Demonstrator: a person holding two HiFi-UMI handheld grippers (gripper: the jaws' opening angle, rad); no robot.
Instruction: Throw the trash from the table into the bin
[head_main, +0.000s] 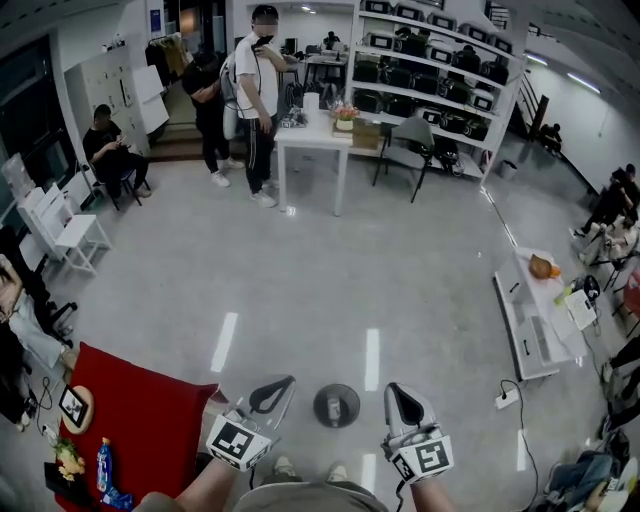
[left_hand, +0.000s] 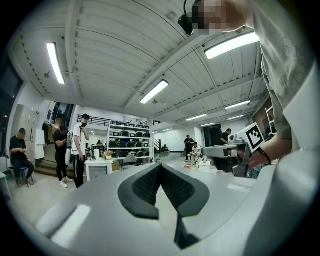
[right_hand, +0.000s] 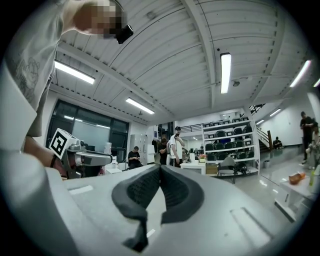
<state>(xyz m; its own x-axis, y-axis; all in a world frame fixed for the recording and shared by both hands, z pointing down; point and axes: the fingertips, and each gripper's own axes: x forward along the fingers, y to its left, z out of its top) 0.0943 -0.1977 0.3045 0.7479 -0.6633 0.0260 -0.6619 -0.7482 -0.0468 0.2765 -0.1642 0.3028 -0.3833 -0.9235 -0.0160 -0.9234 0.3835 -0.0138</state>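
A red-covered table (head_main: 150, 410) stands at the lower left of the head view. On it lie a blue bottle (head_main: 104, 463), a blue wrapper (head_main: 118, 497), some yellow-green bits (head_main: 68, 460) and a round wooden disc with a marker (head_main: 75, 407). A round grey bin (head_main: 336, 405) sits on the floor between my two grippers. My left gripper (head_main: 285, 380) (left_hand: 161, 166) is held level beside the table's right edge, shut and empty. To the bin's right, my right gripper (head_main: 392, 388) (right_hand: 160, 166) is also shut with nothing in it.
Across the room a white table (head_main: 310, 135) has people standing beside it, with storage shelves (head_main: 440, 70) behind. A low white bench (head_main: 535, 310) carrying an orange object (head_main: 544, 267) stands at the right. White chairs (head_main: 75, 235) line the left; a power strip (head_main: 505, 399) lies on the floor.
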